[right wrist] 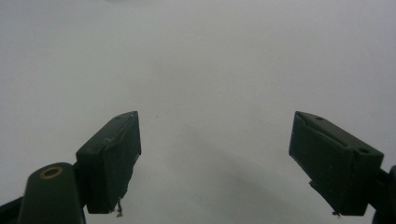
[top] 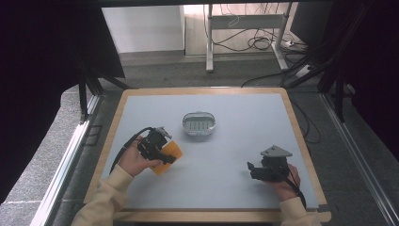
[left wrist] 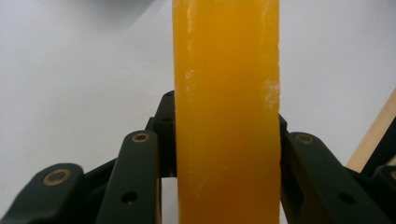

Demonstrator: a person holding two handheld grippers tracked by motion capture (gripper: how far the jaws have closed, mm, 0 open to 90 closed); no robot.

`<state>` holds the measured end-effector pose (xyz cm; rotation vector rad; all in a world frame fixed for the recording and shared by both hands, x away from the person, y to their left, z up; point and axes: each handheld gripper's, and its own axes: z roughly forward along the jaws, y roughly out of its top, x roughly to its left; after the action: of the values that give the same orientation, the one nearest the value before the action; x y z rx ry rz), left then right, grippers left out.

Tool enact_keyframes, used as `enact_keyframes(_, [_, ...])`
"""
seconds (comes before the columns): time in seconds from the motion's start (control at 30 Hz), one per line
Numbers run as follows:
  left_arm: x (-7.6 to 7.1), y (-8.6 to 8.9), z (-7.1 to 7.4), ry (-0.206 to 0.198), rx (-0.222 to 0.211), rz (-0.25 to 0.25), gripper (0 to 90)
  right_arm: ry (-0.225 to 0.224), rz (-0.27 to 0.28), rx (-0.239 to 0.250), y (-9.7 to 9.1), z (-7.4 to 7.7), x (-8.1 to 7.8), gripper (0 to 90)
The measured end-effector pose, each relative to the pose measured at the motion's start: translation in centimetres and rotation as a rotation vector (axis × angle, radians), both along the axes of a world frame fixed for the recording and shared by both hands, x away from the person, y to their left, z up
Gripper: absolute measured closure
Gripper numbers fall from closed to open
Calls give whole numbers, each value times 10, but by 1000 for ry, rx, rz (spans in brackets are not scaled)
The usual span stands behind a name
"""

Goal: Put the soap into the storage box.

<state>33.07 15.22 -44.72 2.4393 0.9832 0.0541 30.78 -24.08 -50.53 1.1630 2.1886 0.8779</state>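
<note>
An orange bar of soap (top: 168, 155) is clamped in my left gripper (top: 165, 156) at the left of the table, just above the grey mat. In the left gripper view the orange bar (left wrist: 227, 112) stands upright between the two black jaws, which press on both its sides. A small oval soap dish (top: 198, 124), clear with a ribbed floor, sits at the middle of the mat, up and right of the bar. My right gripper (top: 251, 170) rests low at the right front, jaws wide apart; in the right gripper view its fingertips (right wrist: 112, 158) have only bare mat between them.
The grey mat (top: 235, 141) covers a wooden table with a raised wooden edge (top: 301, 141). Beyond the far edge stand a desk frame and loose cables (top: 254, 42) on the floor. Dark curtains hang at both sides.
</note>
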Motion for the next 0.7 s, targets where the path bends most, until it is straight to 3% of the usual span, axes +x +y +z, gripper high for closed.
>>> enact_keyframes(0.07, [0,0,3,-24,-11,1,618,-5,-3,-1,0,1,0,170])
enact_keyframes(0.17, [1,0,4,-27,-18,-4,618,-6,-3,-2,1,1,0,170])
enact_keyframes(0.2, [2,1,5,-16,-43,-15,618,-5,-3,-2,1,0,0,170])
enact_keyframes(0.37, [4,1,9,-22,-34,-21,618,-5,-2,-3,1,0,0,170])
enact_keyframes(0.7, [12,-1,21,-44,-59,-48,618,-6,-1,-2,-1,1,0,170])
